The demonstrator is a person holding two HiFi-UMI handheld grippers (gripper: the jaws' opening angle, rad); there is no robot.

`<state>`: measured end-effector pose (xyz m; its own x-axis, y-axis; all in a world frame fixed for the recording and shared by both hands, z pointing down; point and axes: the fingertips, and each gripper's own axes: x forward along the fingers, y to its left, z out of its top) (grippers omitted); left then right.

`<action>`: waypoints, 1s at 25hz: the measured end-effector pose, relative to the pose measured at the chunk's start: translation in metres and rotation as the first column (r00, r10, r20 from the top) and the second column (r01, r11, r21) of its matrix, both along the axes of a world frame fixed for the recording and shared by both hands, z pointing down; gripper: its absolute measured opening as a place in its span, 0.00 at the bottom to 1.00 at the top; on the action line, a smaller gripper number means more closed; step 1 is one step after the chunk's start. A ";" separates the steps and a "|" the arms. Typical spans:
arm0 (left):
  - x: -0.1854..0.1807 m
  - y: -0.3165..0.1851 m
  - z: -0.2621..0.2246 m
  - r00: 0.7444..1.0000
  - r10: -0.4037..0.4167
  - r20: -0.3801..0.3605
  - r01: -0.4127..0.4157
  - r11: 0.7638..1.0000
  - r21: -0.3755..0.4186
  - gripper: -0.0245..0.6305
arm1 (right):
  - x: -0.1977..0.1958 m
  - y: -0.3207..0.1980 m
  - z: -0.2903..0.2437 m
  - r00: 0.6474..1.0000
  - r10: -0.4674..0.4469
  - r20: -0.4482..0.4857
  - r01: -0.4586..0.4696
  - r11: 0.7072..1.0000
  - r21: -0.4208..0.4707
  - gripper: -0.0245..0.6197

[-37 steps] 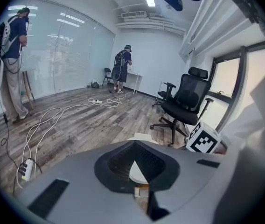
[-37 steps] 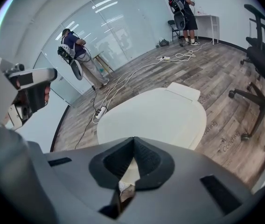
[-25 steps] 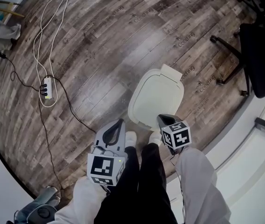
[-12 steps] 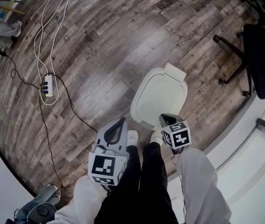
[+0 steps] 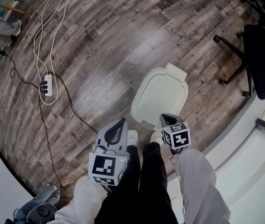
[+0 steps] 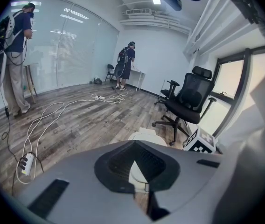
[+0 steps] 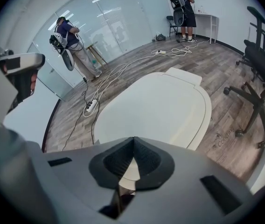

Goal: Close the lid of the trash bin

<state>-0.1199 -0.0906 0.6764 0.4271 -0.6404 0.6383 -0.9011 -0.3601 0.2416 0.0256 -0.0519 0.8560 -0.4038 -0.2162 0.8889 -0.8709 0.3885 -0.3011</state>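
1. The cream oval plastic trash bin [image 5: 160, 97] stands on the wood-plank floor [image 5: 100, 55], lid down. Its long axis points away from the person, hinge end farthest.
2. The left gripper [image 5: 117, 126] and right gripper [image 5: 166, 119] both have their fingers together and hold nothing.

Left gripper [image 6: 133, 147] had its jaws pressed together, nothing between them; just past the tips sat the white trash bin [image 6: 146, 136], lid down, black office chair [image 6: 188, 101] behind.

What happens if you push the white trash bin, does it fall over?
It would probably slide, not tip: the trash bin looks broad and the wooden floor looks smooth and shiny. Its plastic-looking lid suggests it is stiff and fairly light.
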 end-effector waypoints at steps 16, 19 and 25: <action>-0.007 0.007 0.005 1.000 -0.008 0.002 0.008 1.000 -0.016 0.04 | -0.001 0.000 0.002 1.000 0.020 0.001 -0.020 1.000 0.013 0.07; -0.007 0.008 0.006 1.000 -0.008 0.001 0.008 1.000 -0.016 0.04 | 0.000 0.000 0.002 0.999 0.035 0.005 -0.035 0.999 0.014 0.07; -0.010 0.013 0.005 1.000 -0.006 0.004 0.006 1.000 -0.012 0.04 | -0.001 0.001 0.001 0.999 0.039 -0.003 -0.039 0.999 0.021 0.07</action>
